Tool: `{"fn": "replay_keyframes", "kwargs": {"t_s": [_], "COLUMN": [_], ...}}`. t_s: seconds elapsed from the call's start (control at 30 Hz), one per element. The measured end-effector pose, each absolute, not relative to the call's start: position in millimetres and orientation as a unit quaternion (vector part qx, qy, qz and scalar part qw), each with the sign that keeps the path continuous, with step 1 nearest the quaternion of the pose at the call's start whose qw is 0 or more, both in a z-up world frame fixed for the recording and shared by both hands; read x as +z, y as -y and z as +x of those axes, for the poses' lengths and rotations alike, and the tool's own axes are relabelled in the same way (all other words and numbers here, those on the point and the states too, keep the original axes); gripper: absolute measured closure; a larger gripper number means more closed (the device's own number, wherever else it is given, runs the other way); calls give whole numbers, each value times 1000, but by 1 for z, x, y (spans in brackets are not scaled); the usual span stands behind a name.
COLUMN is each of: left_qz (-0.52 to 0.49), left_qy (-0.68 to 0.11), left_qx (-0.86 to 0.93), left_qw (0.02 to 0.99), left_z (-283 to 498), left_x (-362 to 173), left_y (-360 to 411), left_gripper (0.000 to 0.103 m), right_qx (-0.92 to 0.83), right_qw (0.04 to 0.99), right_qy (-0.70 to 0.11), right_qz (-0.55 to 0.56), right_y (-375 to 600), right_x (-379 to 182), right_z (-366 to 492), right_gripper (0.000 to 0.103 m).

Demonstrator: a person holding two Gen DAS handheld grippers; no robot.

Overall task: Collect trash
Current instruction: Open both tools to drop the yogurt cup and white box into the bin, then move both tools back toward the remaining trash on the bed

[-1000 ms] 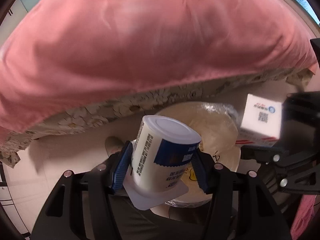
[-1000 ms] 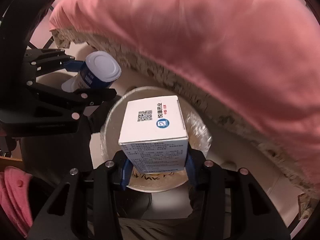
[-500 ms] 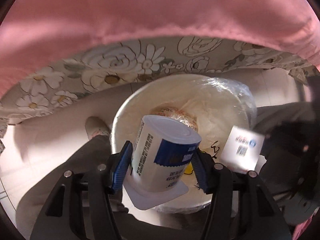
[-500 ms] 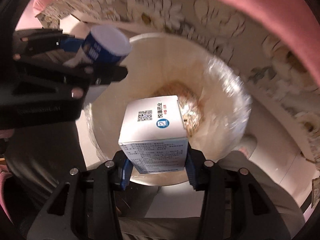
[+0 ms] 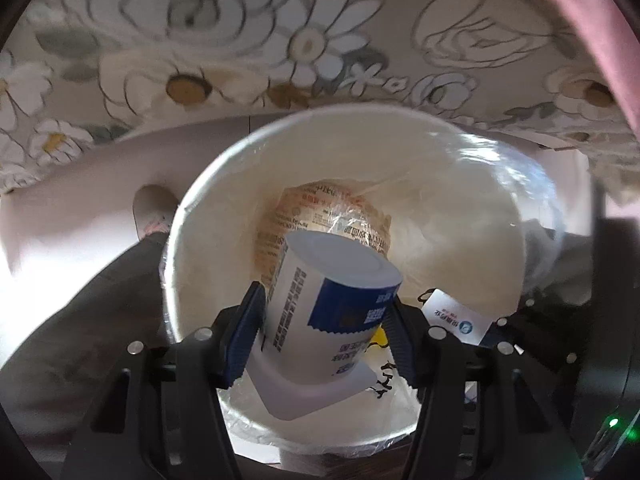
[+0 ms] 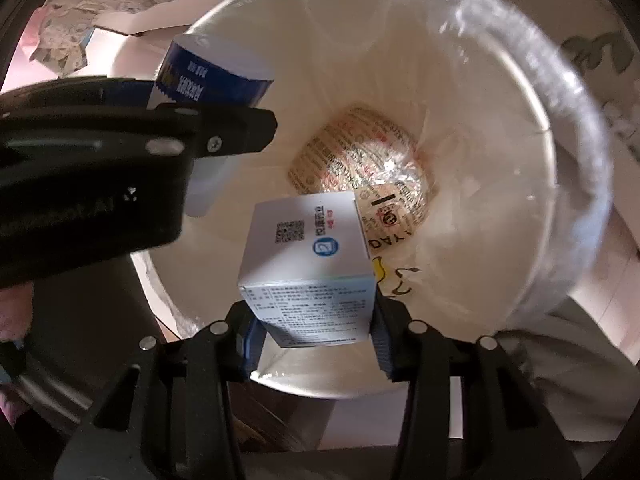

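Observation:
My left gripper (image 5: 322, 330) is shut on a white and blue yogurt cup (image 5: 332, 304), held upside down over the mouth of a white bin (image 5: 192, 208) lined with clear plastic. My right gripper (image 6: 312, 330) is shut on a small white medicine box (image 6: 308, 264) with a QR code, also above the bin (image 6: 536, 128). A crumpled printed wrapper (image 6: 360, 160) lies at the bin's bottom. In the right wrist view the left gripper (image 6: 224, 100) and its cup (image 6: 212, 76) hang over the bin's left rim. The box (image 5: 456, 316) shows at the right in the left wrist view.
A floral bedsheet (image 5: 240, 40) hangs just behind the bin, with a pink cover (image 5: 600, 20) at its upper right. A person's dark trouser leg (image 5: 80, 320) and a shoe (image 5: 154, 210) stand left of the bin on the pale floor.
Both grippers have come down from beside the pink bed cover to just over the bin's mouth, each still gripping its item. The bin now fills both views.

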State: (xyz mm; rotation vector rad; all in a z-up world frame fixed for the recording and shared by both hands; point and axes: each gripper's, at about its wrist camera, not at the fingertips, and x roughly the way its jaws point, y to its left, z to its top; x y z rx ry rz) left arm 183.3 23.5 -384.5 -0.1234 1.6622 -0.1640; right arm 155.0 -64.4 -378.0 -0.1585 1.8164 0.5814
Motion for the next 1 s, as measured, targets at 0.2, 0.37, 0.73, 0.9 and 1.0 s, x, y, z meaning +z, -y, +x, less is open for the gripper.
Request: {"fn": "replay_keyframes", "kwargs": {"t_s": [0.2, 0.37, 0.73, 0.9, 1.0], "left_qz": [-77, -96, -95, -85, -85], "left_qy": [-755, -769, -768, -767, -760], "left_qx": [-65, -63, -62, -64, -70], "left_qw": [648, 628, 631, 633, 640], "left_z": [182, 184, 182, 180, 177], "left_x": [-405, -423, -423, -410, -396], "left_y": [-22, -21, -22, -25, -28], "left_gripper": [43, 38, 37, 37, 37], "right_qx": [237, 223, 228, 230, 238], "right_qw": [571, 573, 580, 586, 590], "right_qy": [-784, -787, -780, -775, -769], "right_qz": [-61, -57, -58, -60, -60], "right_y": [75, 78, 81, 80, 81], "right_x": [-394, -398, -399, -404, -392], "right_z": [152, 156, 156, 156, 153], "right_gripper": [56, 38, 38, 38, 38]}}
